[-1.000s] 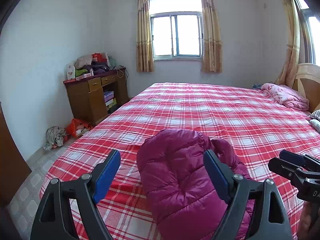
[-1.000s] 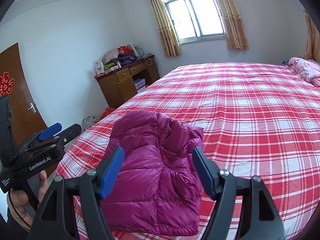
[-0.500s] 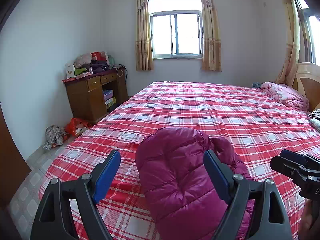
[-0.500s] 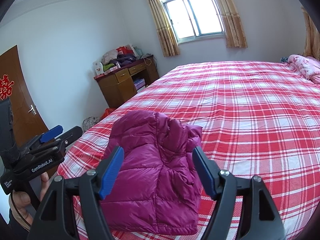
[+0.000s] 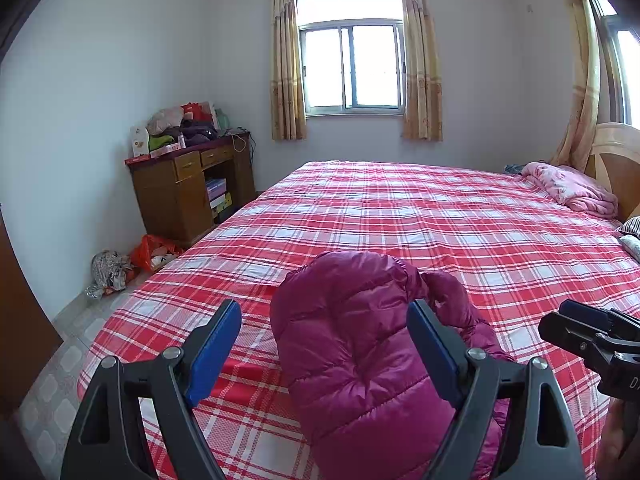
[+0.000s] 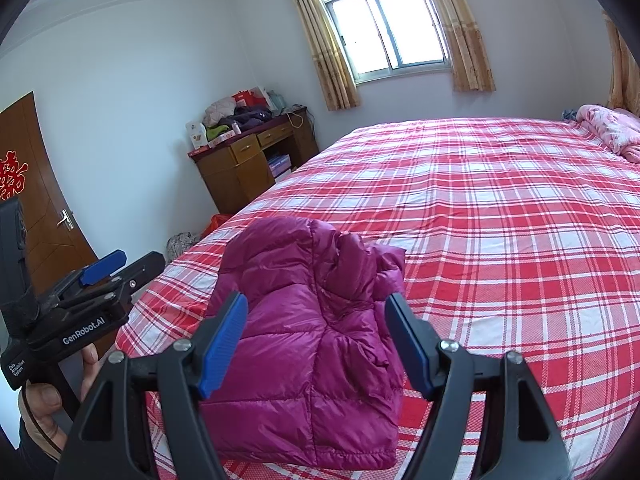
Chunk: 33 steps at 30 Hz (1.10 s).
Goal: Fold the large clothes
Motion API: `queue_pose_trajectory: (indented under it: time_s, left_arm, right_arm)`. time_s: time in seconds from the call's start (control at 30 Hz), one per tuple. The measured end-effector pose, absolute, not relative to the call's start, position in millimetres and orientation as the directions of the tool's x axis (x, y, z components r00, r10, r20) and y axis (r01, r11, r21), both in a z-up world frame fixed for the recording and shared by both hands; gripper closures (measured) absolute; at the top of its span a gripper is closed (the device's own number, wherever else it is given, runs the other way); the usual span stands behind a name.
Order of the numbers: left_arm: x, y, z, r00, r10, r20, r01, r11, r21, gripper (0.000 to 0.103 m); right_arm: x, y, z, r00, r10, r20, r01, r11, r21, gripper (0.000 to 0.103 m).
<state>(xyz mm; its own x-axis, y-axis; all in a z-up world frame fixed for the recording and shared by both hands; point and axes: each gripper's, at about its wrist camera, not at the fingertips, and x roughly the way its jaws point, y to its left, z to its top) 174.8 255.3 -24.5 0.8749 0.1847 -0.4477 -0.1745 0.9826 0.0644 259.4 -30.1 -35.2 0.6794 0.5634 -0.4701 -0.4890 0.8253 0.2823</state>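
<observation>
Magenta puffer jacket [image 6: 316, 344] folded in a bundle on my plaid bed [image 6: 500, 220], near its six o'clock edge; left gripper [image 5: 324, 350] spread wide above it, nothing clamped; right gripper [image 6: 316, 340] likewise apart, empty

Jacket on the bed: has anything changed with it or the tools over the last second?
Nothing visibly changed. The folded magenta jacket lies in the same place on the plaid bed, and the left tool and right tool both hover open in front of it, gripping nothing.
</observation>
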Motion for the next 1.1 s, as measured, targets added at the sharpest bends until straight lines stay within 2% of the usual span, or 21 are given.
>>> queue_pose_trajectory:
  time_s: [0.9,1.1]
  left_arm:
    - [180,247,-35,0.857,0.200,-0.475,-0.176,0.980,0.096,0.018]
    - [177,244,-34,0.863,0.239,-0.445,-0.207,0.971,0.121,0.018]
  right_arm:
    - [260,-33,-39,0.677,0.564,-0.473,-0.489,0.825,0.284,0.029]
    - [260,-33,-39,0.678,0.562,-0.474,-0.486,0.826,0.285,0.029]
